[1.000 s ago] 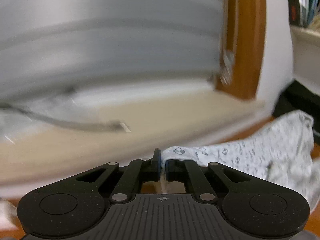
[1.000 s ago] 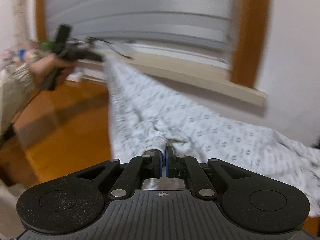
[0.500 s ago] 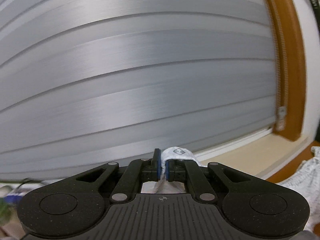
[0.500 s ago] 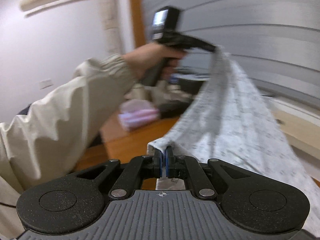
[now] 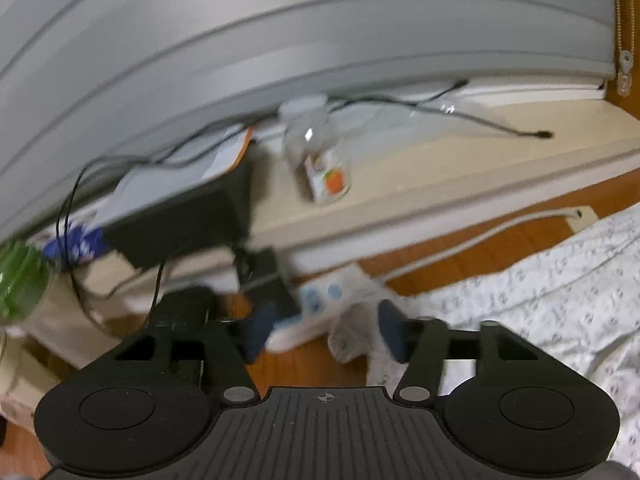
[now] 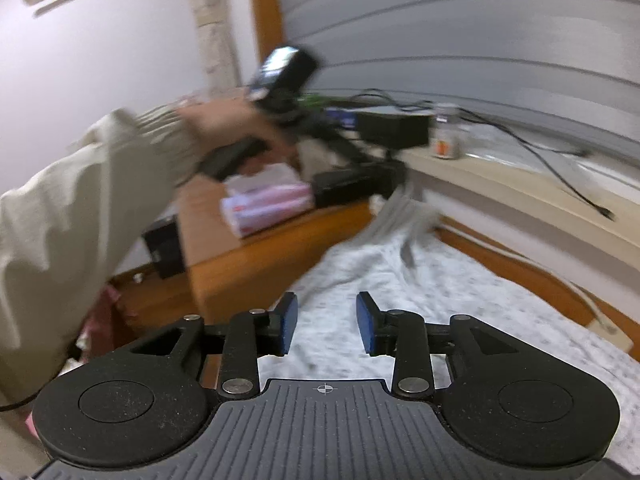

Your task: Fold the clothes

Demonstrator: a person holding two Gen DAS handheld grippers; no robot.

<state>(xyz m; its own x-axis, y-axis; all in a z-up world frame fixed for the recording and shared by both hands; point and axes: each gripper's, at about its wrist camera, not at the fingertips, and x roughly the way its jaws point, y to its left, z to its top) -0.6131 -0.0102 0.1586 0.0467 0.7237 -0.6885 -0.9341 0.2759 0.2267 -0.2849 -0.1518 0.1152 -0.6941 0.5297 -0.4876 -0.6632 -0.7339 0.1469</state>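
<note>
Both grippers have just been opening their jaws. The left gripper [image 5: 324, 330] stands wide open; a corner of the cloth [image 5: 540, 300] hangs loose between its pads, near the right one, and neither pad presses on it. The right gripper [image 6: 326, 326] is also open, with nothing between its pads; the cloth [image 6: 420, 280] lies below it. The white patterned cloth is spread on the wooden floor [image 5: 500, 248] beside the pale sill [image 5: 460, 168]. In the right view a hand [image 6: 228, 124] in a beige sleeve [image 6: 80, 200] holds the left gripper above a wooden counter [image 6: 224, 248] that carries a pink pack [image 6: 268, 204]. A jar [image 5: 320, 152] and a black cable [image 5: 480, 120] are on the sill.
</note>
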